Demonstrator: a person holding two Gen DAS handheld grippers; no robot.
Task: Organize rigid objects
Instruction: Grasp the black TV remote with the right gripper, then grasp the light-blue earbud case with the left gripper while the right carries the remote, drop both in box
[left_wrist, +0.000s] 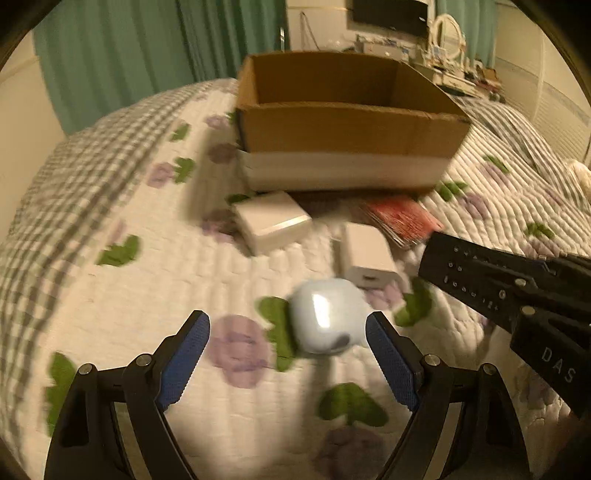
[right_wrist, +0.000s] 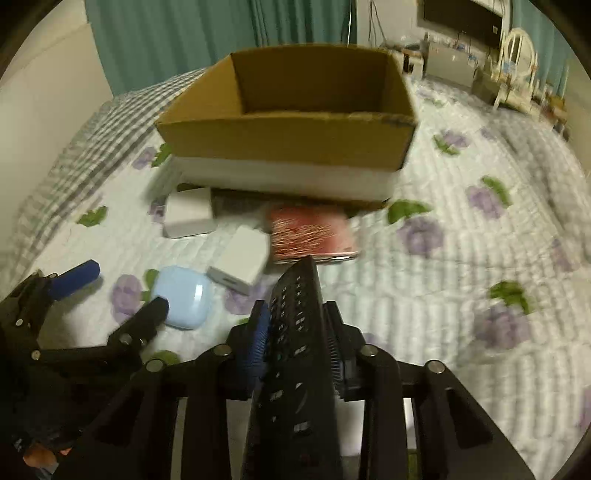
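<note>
An open cardboard box (left_wrist: 343, 125) (right_wrist: 280, 144) stands on the quilted bed. In front of it lie a white box (left_wrist: 271, 221) (right_wrist: 188, 216), a white charger (left_wrist: 369, 258) (right_wrist: 240, 264), a red card pack (left_wrist: 402, 218) (right_wrist: 312, 234) and a pale blue earbud case (left_wrist: 327, 321) (right_wrist: 181, 295). My left gripper (left_wrist: 288, 347) (right_wrist: 127, 286) is open, its blue pads either side of the earbud case, just short of it. My right gripper (right_wrist: 295, 325) is shut on a black remote (right_wrist: 295, 354) (left_wrist: 491, 273), held above the quilt pointing toward the box.
The floral quilt (left_wrist: 147, 295) covers the bed, with a checked border at the left. Green curtains (left_wrist: 129, 48) hang behind. A cluttered desk with a monitor (right_wrist: 465, 22) stands at the back right.
</note>
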